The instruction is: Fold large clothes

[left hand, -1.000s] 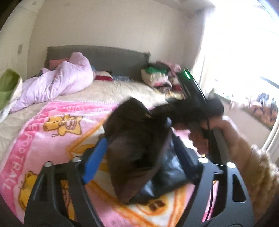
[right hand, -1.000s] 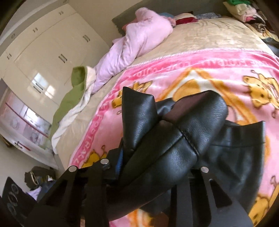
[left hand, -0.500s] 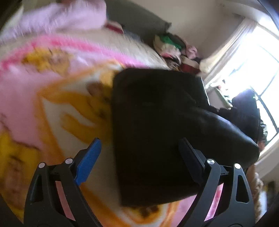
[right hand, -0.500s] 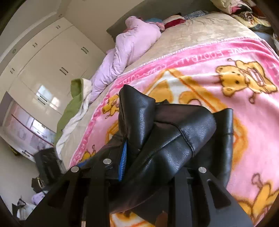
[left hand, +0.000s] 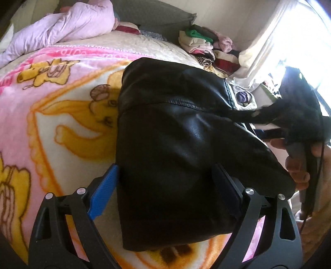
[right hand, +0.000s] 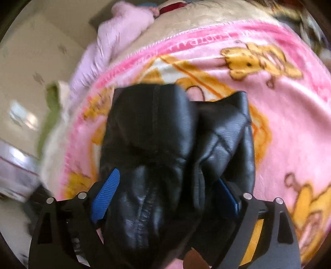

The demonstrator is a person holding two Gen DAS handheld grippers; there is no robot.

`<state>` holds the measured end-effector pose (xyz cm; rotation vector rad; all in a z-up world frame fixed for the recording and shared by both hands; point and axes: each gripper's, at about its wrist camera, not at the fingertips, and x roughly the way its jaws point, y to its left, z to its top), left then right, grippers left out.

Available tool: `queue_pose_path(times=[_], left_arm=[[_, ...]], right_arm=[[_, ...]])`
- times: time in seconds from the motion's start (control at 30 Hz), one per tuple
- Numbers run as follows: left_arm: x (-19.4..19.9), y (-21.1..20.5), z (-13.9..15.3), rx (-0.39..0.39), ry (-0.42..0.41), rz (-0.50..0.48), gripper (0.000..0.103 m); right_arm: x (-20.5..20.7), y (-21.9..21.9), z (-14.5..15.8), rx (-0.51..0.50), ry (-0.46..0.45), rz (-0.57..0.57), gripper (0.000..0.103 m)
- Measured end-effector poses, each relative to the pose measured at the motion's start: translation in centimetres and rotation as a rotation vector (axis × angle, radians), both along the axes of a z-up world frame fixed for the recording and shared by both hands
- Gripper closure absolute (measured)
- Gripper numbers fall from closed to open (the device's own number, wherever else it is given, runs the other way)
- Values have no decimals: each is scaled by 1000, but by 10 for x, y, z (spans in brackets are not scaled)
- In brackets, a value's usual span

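Observation:
A black leather garment [left hand: 175, 144] lies folded in a thick bundle on the pink cartoon blanket [left hand: 62, 103] that covers the bed. My left gripper [left hand: 164, 171] is open wide and straddles the near end of the bundle, its blue pad [left hand: 103, 186] just beside the leather's edge. In the right wrist view the same garment [right hand: 153, 134] bulges up between the jaws of my right gripper [right hand: 168, 178], which are opening; the blue pad [right hand: 105, 194] stands off the leather. A hand [left hand: 298, 169] on the right gripper's handle shows at the right edge of the left wrist view.
A lilac quilt [left hand: 68, 27] is heaped at the head of the bed by the grey headboard [left hand: 157, 12]. A pile of clothes [left hand: 202, 43] sits at the far right corner, beside a bright curtained window [left hand: 279, 41]. A green cloth [right hand: 51, 99] and white wardrobes [right hand: 31, 51] are on the left.
The garment went from a raised bunch to a bundle lying on the blanket. My left gripper came down over it. The right jaws, clamped on the leather before, have parted.

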<state>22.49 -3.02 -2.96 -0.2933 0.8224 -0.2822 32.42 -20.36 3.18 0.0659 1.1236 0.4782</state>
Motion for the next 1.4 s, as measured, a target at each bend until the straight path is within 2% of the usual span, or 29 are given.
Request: queue_pose_path(times=[0.03,0.07,0.17,0.2,0.27,0.33,0.4,0.5,0.57,0.63,0.67,0.73,0.77,0.83,0.93,1.07,1.23,1.3,1.37,1.4], left_arm=[[0,0,-1,10,5,2,21],[1,1,-1,13,9,5,21],[0,11,4,-46,-1,-13,19],[-1,17,11,-71,-11,-15,19],[-2,20,19,-65,-31,-5,18],[-1,21,25,-55,-45,12,18],[7,16,21,-57,-16,9,18],[17,1,6,-65,54,-4,15],[19,-7,-6,-97,87,-25,13],[19,-11,-12,-103,93,-30,10],[19,-11,-14,-97,90,-33,10],[19,-9,-13,-98,88,-28,10],[19,-8,-12,-100,87,-28,10],[18,-8,-11,-96,84,-30,10],[16,-13,-10,-81,79,-44,10],[13,-16,-6,-51,63,-46,10],[8,-19,-3,-10,47,-49,10],[7,-20,-2,1,42,-48,10],[6,-20,-1,8,42,-50,10],[6,-21,0,13,42,-52,10]], right_arm=[[-6,14,5,-71,-68,39,61],[-9,17,9,-79,-112,51,78],[-14,10,29,-10,-197,75,84],[-19,5,38,-1,-243,89,84],[-23,-14,51,35,-312,86,85],[-16,-34,49,77,-335,64,84],[-4,-51,33,113,-298,48,84],[12,-70,-11,128,-188,-7,77],[11,-84,-39,127,-159,-52,66],[8,-98,-53,178,-135,-108,53],[2,-108,-56,230,-138,-141,50],[-10,-117,-53,259,-149,-158,46],[-19,-122,-51,270,-152,-168,39],[-37,-131,-44,302,-166,-186,35],[-61,-141,-33,371,-174,-215,21],[-87,-140,-25,461,-159,-209,20],[-101,-124,-29,407,-143,-205,22],[-101,-119,-33,369,-133,-213,30],[-99,-116,-36,386,-117,-206,55],[-101,-114,-35,382,-118,-202,58]])
